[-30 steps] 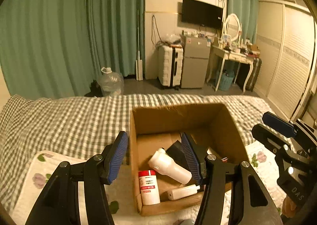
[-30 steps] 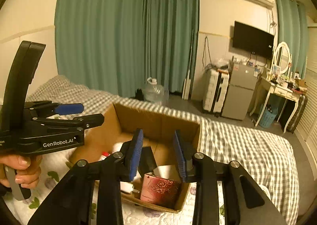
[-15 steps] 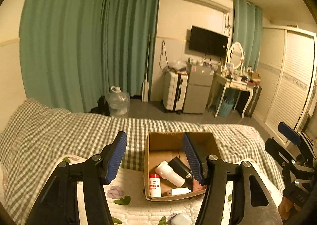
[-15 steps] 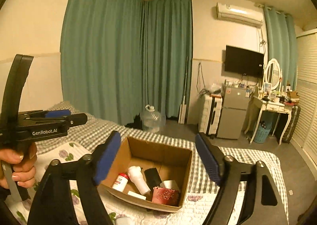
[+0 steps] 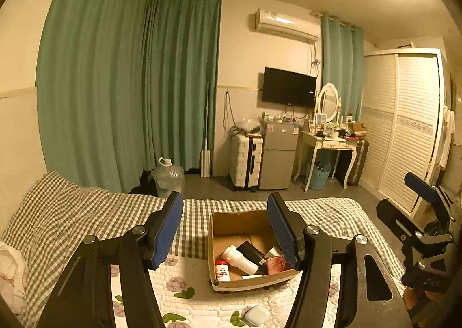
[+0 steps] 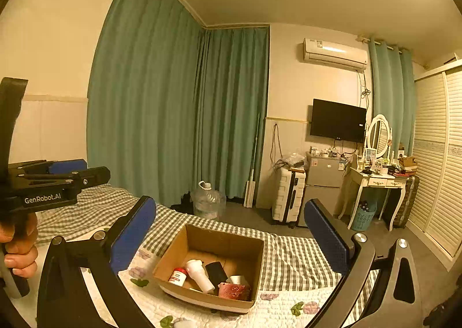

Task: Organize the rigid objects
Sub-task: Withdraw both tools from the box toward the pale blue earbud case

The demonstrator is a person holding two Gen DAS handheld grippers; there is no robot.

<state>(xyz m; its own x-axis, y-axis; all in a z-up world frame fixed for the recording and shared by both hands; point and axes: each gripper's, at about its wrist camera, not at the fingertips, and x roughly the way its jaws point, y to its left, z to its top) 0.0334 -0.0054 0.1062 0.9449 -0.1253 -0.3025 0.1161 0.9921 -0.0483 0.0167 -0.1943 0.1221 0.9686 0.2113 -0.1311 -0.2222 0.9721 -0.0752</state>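
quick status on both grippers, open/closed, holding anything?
Left gripper: open, jaws have just been opening, nothing between them.
Right gripper: open wide, jaws have just been opening, nothing held; the brown cardboard box sits beyond.

Each camera sits on its claw and looks forward along the fingers, tilted slightly downward, from above the near end of the bed [image 5: 86, 212]. Both face the far wall with the television [image 6: 337, 120]. Both views share the cardboard box [image 5: 231, 224] [image 6: 225, 241], at moderate range.
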